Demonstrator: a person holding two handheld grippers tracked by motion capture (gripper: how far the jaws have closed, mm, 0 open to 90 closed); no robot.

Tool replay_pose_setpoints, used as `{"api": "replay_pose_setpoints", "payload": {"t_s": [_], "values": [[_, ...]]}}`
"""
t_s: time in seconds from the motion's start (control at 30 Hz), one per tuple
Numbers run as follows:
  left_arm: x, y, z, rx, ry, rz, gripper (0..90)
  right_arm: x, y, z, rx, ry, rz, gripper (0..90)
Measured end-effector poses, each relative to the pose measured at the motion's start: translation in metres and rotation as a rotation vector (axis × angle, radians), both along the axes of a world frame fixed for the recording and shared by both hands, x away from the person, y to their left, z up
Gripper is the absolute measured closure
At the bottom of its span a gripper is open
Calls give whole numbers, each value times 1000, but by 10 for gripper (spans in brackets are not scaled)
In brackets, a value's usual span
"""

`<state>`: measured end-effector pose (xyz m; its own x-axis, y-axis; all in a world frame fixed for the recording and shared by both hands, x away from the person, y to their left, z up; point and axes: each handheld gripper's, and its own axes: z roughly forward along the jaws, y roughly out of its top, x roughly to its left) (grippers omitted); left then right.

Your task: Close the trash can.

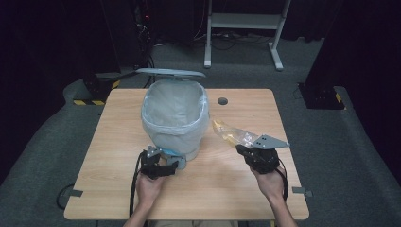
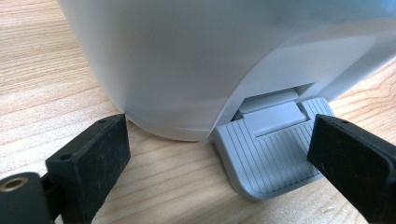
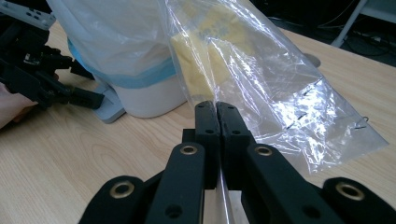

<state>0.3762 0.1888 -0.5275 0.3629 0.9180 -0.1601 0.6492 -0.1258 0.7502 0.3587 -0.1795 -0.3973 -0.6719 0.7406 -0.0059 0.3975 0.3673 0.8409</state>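
A white pedal bin (image 1: 175, 120) lined with a clear bag stands mid-table, its lid (image 1: 170, 72) raised at the back. My left gripper (image 1: 165, 165) is open at the bin's base, its jaws on either side of the grey foot pedal (image 2: 268, 154); one jaw appears to rest on the pedal. My right gripper (image 1: 243, 150) is shut on a clear plastic bag (image 1: 231, 133) with something yellow (image 3: 201, 60) inside. That bag (image 3: 261, 79) is lifted off the table, just right of the bin (image 3: 140, 70).
The wooden table (image 1: 236, 184) has a round cable hole (image 1: 222, 100) behind the bin. Beyond the table stand a white metal frame (image 1: 243, 23) and dark equipment on a grey floor. The other hand's gripper (image 3: 42, 74) is in the right gripper view at left.
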Motion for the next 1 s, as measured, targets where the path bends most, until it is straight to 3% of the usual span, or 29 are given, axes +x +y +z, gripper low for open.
{"api": "replay_pose_setpoints", "payload": {"t_s": [0.53,0.77,1.0], "values": [[0,0,0,0,0,0,59,2,-3,24,16,-38,9,883],[0,0,0,-1,0,0,59,3,-3,35,52,-43,25,883],[0,0,0,-1,0,0,59,6,-1,46,46,-34,23,883]]}}
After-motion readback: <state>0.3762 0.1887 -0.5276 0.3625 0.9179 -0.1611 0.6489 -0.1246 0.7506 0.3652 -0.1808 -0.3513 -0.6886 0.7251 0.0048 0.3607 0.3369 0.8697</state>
